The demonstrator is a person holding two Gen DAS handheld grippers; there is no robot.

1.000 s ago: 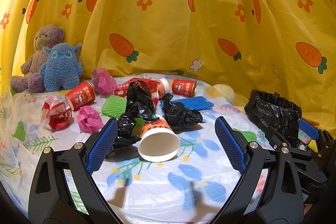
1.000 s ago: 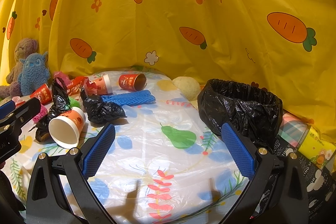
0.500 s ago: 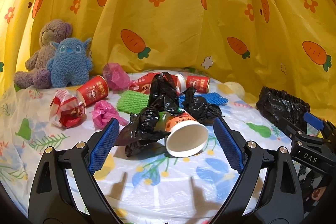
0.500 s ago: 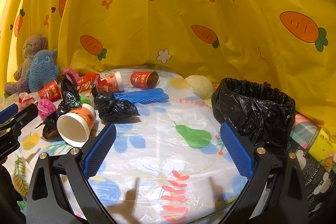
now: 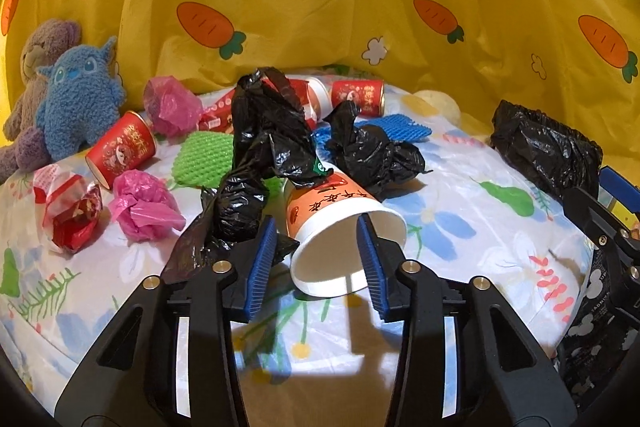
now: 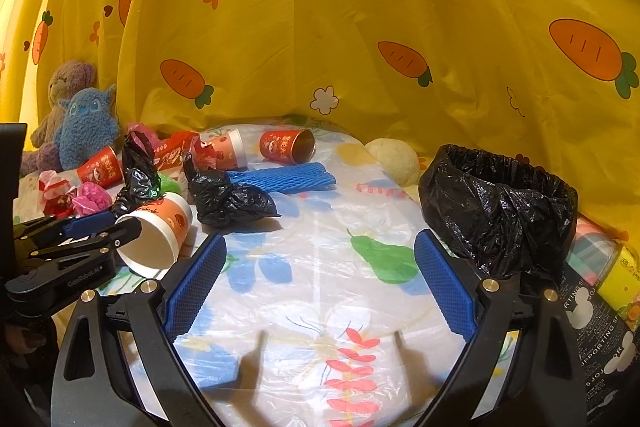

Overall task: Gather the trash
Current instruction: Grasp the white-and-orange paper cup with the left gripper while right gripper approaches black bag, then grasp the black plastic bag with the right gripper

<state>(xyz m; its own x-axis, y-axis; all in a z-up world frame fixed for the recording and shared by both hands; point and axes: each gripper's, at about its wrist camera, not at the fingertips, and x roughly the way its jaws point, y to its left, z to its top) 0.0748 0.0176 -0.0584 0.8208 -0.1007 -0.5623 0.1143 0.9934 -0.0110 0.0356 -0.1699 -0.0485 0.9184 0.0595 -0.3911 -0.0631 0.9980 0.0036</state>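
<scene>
An orange and white paper cup [image 5: 340, 223] lies on its side on the table, mouth toward me. My left gripper [image 5: 316, 259] has narrowed around the cup's rim: the right finger sits inside the mouth, the left finger outside the wall. The cup still rests on the table. The right wrist view shows the cup [image 6: 160, 227] with the left gripper's fingers [image 6: 96, 227] at its rim. My right gripper [image 6: 320, 287] is open and empty above the table. A black-lined trash bin [image 6: 500, 207] stands at the right.
Crumpled black bags [image 5: 260, 147] [image 5: 372, 151], red cups [image 5: 120, 147], pink wads [image 5: 140, 203], green [image 5: 204, 155] and blue foam nets [image 6: 284, 179] and wrappers [image 5: 68, 211] litter the table. Plush toys [image 5: 76, 103] sit far left. Yellow curtain behind.
My left gripper moved forward to the paper cup and its fingers closed in from wide open to either side of the cup's rim. The right gripper stayed open and barely shifted.
</scene>
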